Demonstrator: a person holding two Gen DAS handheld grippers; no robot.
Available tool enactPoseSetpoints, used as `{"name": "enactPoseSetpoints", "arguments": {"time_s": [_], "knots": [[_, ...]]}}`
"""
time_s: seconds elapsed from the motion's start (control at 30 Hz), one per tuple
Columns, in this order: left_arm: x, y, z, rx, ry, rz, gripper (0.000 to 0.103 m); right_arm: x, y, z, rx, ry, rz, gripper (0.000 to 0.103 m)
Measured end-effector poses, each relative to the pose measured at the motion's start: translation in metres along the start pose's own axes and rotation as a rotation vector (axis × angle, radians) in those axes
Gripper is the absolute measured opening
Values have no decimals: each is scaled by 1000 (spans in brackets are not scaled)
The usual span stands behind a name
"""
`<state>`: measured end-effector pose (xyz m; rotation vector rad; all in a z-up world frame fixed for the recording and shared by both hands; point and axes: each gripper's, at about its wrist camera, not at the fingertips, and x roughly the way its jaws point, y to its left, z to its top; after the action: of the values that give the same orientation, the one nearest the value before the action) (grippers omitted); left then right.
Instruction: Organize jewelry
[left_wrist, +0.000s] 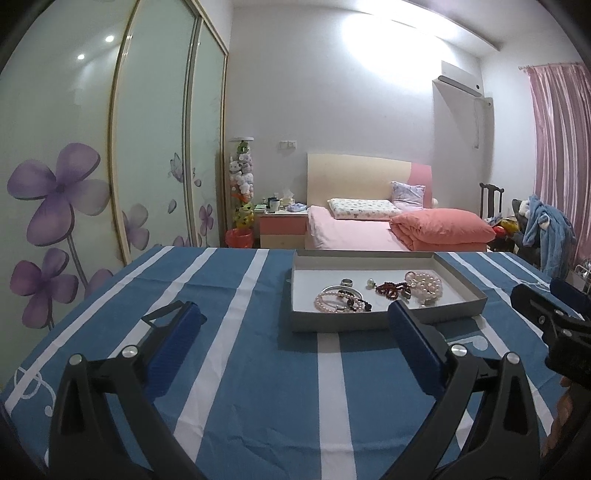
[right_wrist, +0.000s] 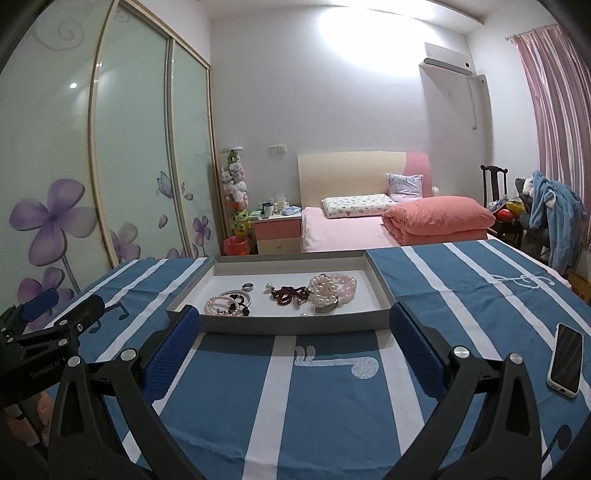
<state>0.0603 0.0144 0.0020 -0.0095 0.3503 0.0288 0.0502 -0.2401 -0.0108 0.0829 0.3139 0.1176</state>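
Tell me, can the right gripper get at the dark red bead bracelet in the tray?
Probably yes: the right gripper is open, facing the tray, and only its low front wall stands before the dark red bead bracelet.
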Motion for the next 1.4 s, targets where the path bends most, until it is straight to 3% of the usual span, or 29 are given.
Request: {"name": "enactPoseSetpoints", "arguments": {"time_s": [1.4], "knots": [[-3, 1, 2, -12, 4, 8, 99, -2, -1, -3, 9, 6, -1, 101]]}}
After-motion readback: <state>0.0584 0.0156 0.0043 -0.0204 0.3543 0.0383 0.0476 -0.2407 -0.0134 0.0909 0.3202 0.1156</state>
